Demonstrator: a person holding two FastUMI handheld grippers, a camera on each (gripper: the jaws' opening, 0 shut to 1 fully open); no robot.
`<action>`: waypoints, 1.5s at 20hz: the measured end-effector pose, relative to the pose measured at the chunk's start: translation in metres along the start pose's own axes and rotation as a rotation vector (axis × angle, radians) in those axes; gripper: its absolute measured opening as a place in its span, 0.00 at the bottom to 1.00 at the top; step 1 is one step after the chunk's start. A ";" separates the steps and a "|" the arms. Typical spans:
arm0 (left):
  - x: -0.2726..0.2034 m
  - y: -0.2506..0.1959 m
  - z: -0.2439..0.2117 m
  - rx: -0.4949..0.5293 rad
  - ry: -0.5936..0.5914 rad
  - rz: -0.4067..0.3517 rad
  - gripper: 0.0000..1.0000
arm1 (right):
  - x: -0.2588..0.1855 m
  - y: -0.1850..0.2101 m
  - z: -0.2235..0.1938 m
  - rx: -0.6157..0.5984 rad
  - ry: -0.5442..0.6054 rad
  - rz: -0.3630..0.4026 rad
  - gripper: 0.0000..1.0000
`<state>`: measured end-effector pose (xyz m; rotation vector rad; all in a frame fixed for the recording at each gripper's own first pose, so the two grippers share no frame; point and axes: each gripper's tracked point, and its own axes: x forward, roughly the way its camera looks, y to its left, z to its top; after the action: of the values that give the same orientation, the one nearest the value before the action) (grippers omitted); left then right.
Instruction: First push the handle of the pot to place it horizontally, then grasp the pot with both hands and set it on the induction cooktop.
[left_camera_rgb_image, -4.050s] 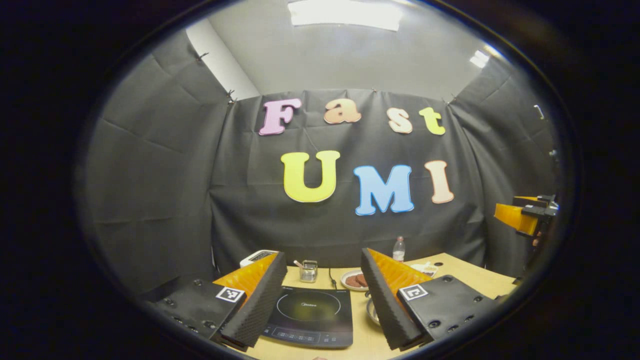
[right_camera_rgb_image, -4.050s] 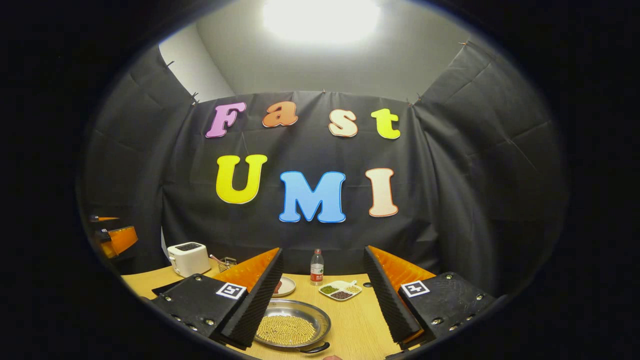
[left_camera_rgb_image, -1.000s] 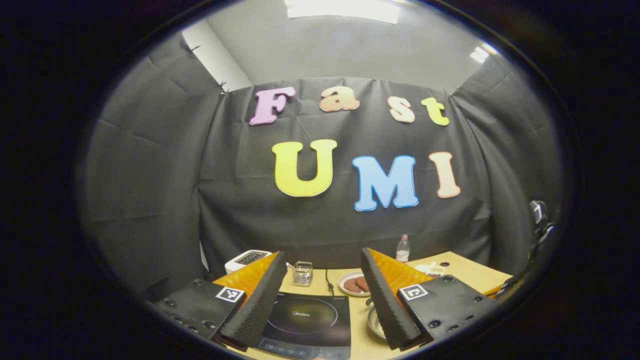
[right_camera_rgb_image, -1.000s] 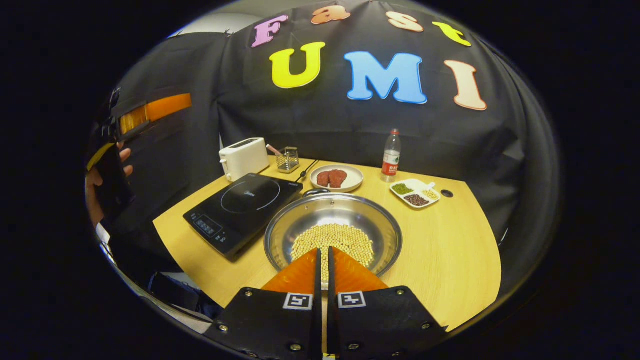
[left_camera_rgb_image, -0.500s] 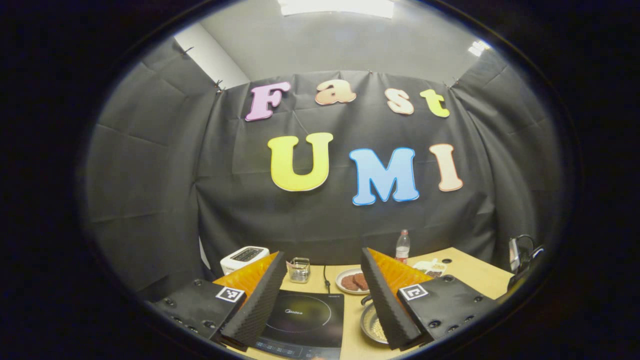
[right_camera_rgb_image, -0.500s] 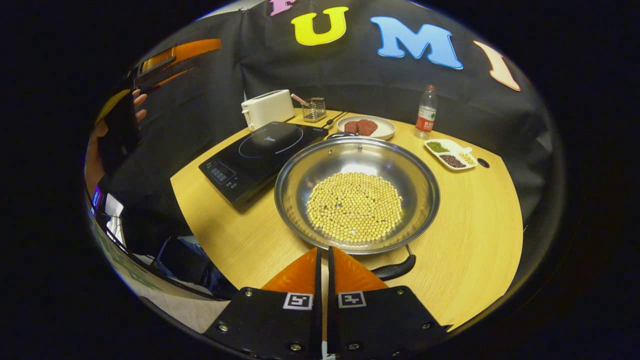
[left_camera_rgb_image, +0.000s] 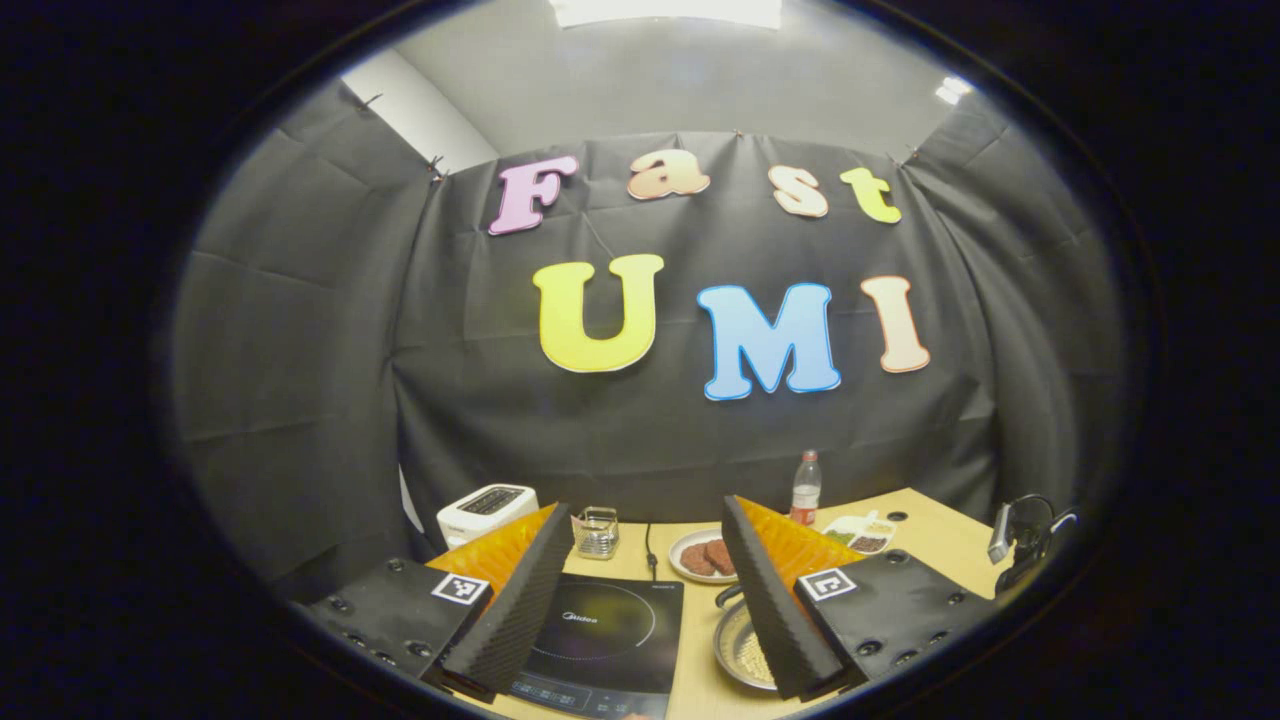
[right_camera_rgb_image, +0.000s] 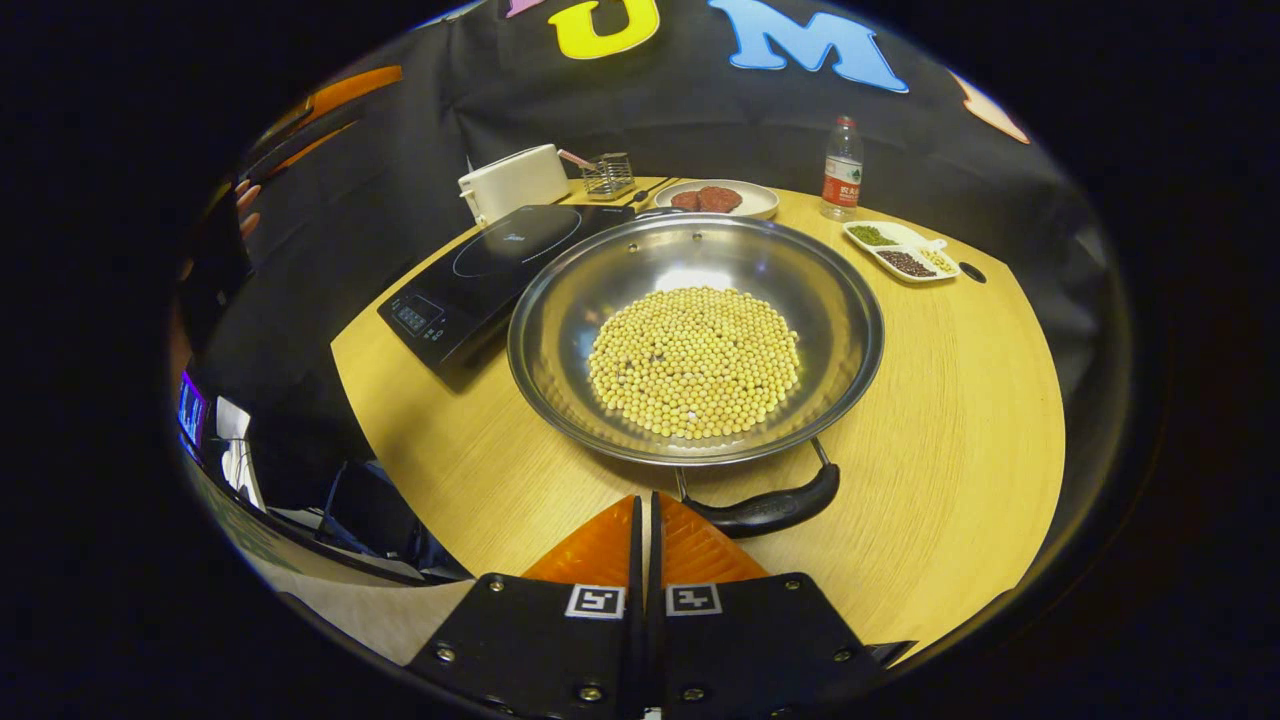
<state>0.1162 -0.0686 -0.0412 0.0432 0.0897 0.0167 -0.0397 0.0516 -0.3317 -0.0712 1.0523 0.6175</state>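
A wide steel pot (right_camera_rgb_image: 560, 290) holding yellow beans sits mid-table in the right gripper view, right of the black induction cooktop (right_camera_rgb_image: 490, 265). Its black near handle (right_camera_rgb_image: 770, 508) lies across the front rim. My right gripper (right_camera_rgb_image: 645, 502) is shut and empty, with its tips just left of that handle. The left gripper (right_camera_rgb_image: 320, 105) shows far off at upper left, with a hand (right_camera_rgb_image: 245, 195) behind it. In the left gripper view my left gripper (left_camera_rgb_image: 645, 508) stands open above the cooktop (left_camera_rgb_image: 610, 640). The pot's edge (left_camera_rgb_image: 738, 650) peeks out beside its right finger.
Along the back of the wooden table (right_camera_rgb_image: 950, 400) stand a white toaster (right_camera_rgb_image: 512, 180), a wire basket (right_camera_rgb_image: 607, 173), a plate of meat (right_camera_rgb_image: 715, 198), a bottle (right_camera_rgb_image: 842, 155) and a divided dish (right_camera_rgb_image: 903, 250). The table's front edge runs close under my right gripper.
The right gripper has shut since 4 s ago, tipped down toward the table, and come close to the pot's near handle. The left gripper stayed open and drifted slightly.
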 end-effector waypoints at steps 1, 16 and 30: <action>0.002 -0.003 0.002 0.000 -0.002 -0.003 0.99 | 0.000 -0.004 0.000 -0.001 0.000 -0.011 0.01; 0.023 -0.024 -0.012 0.001 0.020 -0.004 0.96 | 0.000 -0.084 0.012 0.035 0.008 -0.132 0.01; 0.033 -0.026 -0.055 0.022 0.104 0.036 0.96 | 0.013 -0.165 0.042 0.062 -0.036 -0.280 0.01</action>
<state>0.1443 -0.0918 -0.0998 0.0656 0.1928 0.0537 0.0814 -0.0651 -0.3595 -0.1507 1.0037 0.3312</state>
